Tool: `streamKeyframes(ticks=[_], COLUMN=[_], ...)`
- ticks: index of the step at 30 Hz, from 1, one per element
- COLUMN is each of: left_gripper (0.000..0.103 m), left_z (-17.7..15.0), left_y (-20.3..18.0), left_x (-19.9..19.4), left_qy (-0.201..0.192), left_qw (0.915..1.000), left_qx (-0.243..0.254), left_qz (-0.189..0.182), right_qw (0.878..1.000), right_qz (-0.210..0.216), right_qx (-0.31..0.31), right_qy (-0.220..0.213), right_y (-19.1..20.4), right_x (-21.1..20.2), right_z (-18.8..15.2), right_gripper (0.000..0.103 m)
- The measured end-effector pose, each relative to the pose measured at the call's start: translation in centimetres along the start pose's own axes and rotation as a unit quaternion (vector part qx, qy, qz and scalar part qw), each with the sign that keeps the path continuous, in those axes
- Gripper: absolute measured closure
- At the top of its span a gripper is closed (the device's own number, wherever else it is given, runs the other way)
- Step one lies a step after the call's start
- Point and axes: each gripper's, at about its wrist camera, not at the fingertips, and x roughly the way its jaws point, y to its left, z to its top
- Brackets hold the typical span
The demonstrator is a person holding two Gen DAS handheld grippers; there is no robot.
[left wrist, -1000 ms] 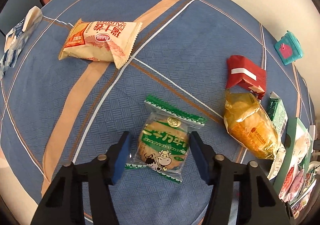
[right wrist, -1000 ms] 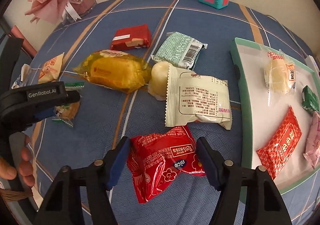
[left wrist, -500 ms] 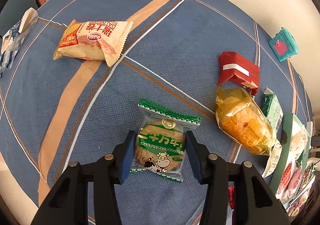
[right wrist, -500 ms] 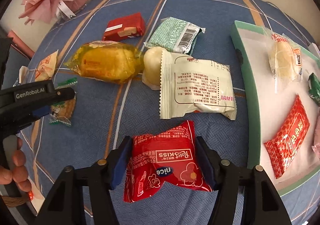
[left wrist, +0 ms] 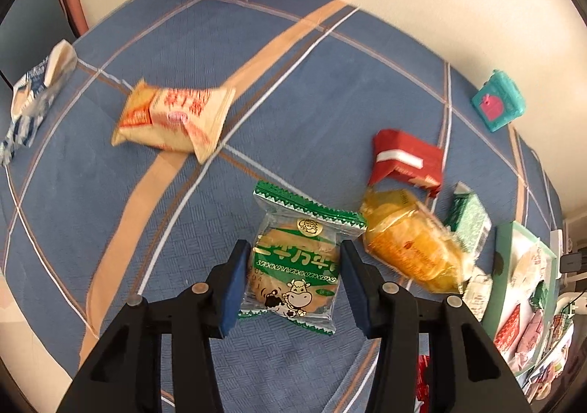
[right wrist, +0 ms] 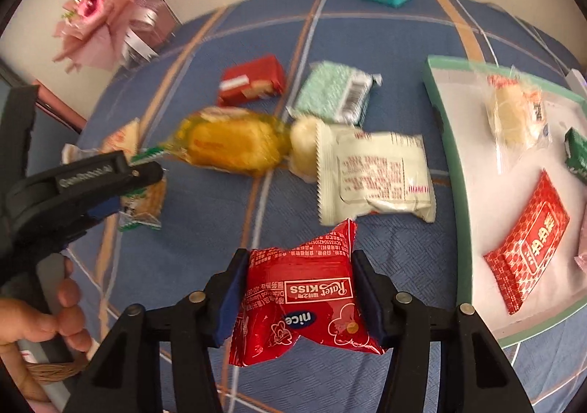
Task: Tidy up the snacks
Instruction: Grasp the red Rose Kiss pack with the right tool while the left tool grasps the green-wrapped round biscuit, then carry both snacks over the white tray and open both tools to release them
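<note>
Left wrist view: the left gripper (left wrist: 291, 282) pinches a green-and-clear biscuit packet (left wrist: 299, 260) printed with a cartoon cow, its blue pads pressed against the packet's two sides. Just ahead and to the right of the fingers lies a yellow cake packet (left wrist: 412, 249), touching the biscuit packet's top right corner. Beyond that lie a red wafer packet (left wrist: 405, 159) and a pale green packet (left wrist: 469, 218). Ahead and to the left, well apart from the gripper, lies an orange-and-cream packet (left wrist: 172, 119); a blue-and-white packet (left wrist: 33, 101) sits at the far left edge of the blue plaid tablecloth (left wrist: 312, 90). A teal toy chest (left wrist: 499, 104) stands far ahead on the right.

Right wrist view: the right gripper (right wrist: 297, 299) clamps a red "nice" snack packet (right wrist: 304, 306) between its pads, the packet bulging forward past the fingertips. Directly ahead, touching the red packet's upper corner, lies a cream-coloured packet (right wrist: 374, 180) face down. To the right of the gripper stands a green-rimmed tray (right wrist: 462, 214) holding a red sachet (right wrist: 528, 244), a clear-wrapped bun (right wrist: 513, 112) and a small green packet (right wrist: 576, 156). To the left, the person's left hand (right wrist: 40, 325) holds the other gripper with the biscuit packet. A pink bouquet (right wrist: 106, 13) stands far ahead on the left.
</note>
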Motion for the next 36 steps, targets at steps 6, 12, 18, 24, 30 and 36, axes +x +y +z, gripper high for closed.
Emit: streamKeyframes(ticks=[6,12,18,24,30,36], left_gripper=[0.052,0.052,0.052,0.052,0.052,0.052], left_z=[0.0,0.3,-0.5,-2.8,-6.5,-9.9], left_y=[-0.8,-2.3,-4.7,-9.3,-15.2,-20.6], left_x=[-2.2,-3.4,-3.2,-3.8,-4.7,-4.2], left_qy=[-0.029,-0.044,-0.044,-0.038,-0.026,0.000], left_qw=[0.9995,0.9987,0.9966,0.9892,0.9707,0.9492], left_qx=[0.009,0.026,0.069,0.138,0.225,0.289], left_qz=[0.001,-0.001,-0.009,-0.034,-0.080,-0.125], right_qw=[0.999,0.997,0.991,0.978,0.961,0.950], right_qz=[0.002,-0.017,-0.059,-0.105,-0.132,-0.139], right_qx=[0.006,0.025,0.079,0.152,0.215,0.251], right_qy=[-0.045,-0.070,-0.089,-0.097,-0.110,-0.121], right_y=[0.2,-0.5,-4.6,-10.4,-15.2,-18.1], right_x=[-3.1,-4.6,-5.3,-6.1,-7.6,-8.5], right_z=[-0.1,-0.2,0.2,-0.1,-0.9,-1.4], right_gripper=[0.045,0.045,0.045,0.045,0.045,0.044])
